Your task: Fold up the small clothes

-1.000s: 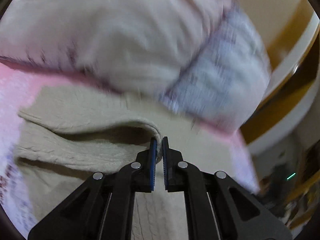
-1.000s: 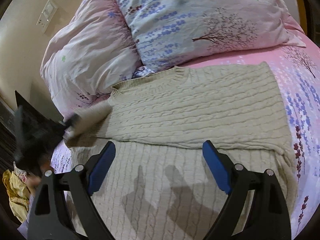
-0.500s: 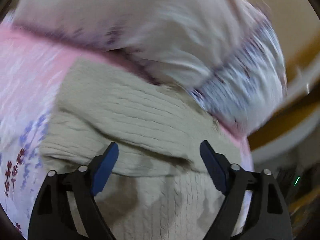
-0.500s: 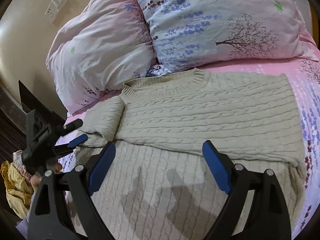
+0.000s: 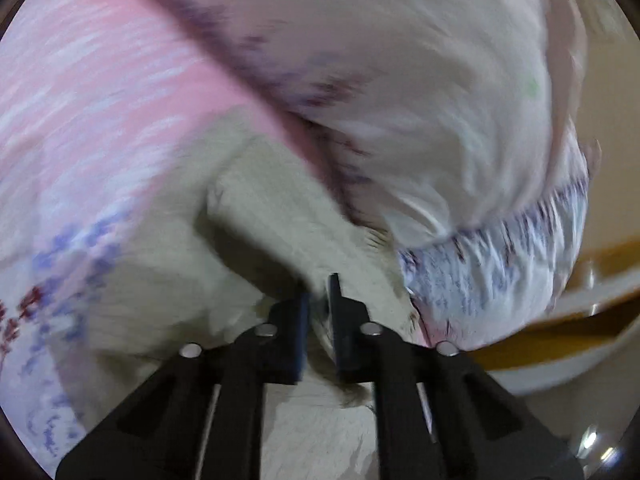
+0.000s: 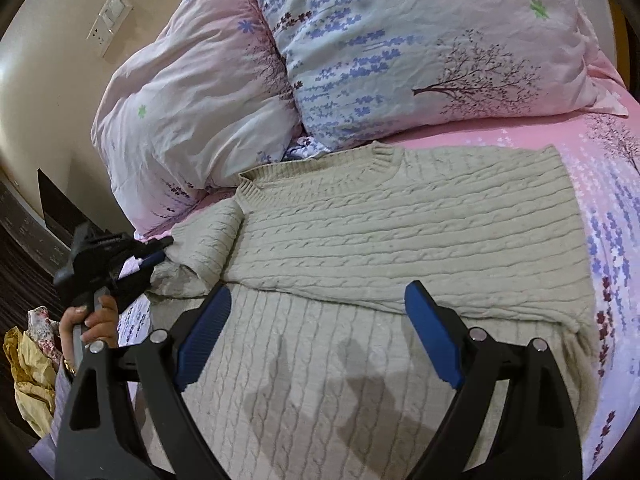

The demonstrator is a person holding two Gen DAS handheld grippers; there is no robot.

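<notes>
My left gripper (image 5: pixel 318 312) is clenched again on the beige cable-knit sweater (image 6: pixel 400 240): half a second ago its jaws stood wide over the knit, and a second ago they were pinched on a fold. So I have let go once and taken a fresh bite, this time on the bunched sleeve (image 6: pixel 208 240) at the sweater's shoulder end. In the left wrist view the black fingers (image 5: pixel 292 336) sit almost together with a sliver of pale knit between them, though the picture is smeared and I cannot tell how much cloth they have.

The sweater lies across the pink flower-printed bed sheet (image 6: pixel 608 184), its ribbed neck toward the two pillows at the head of the bed: a pale pink pillow (image 6: pixel 192 112) near the left edge and a blue-and-white tree-printed pillow (image 6: pixel 420 40) beside it. One half is already doubled over the other, the fold edge running across the bed just ahead of my right gripper (image 6: pixel 320 332).

That right gripper has kept its place over the last second, released, blue pads (image 6: pixel 434 344) spread wide above the lower layer of knit with nothing between them.

I judge the re-grip means the sleeve did not lie well after the first placement; the next step is probably to carry it inward over the body panel, so the bundle squares up.
</notes>
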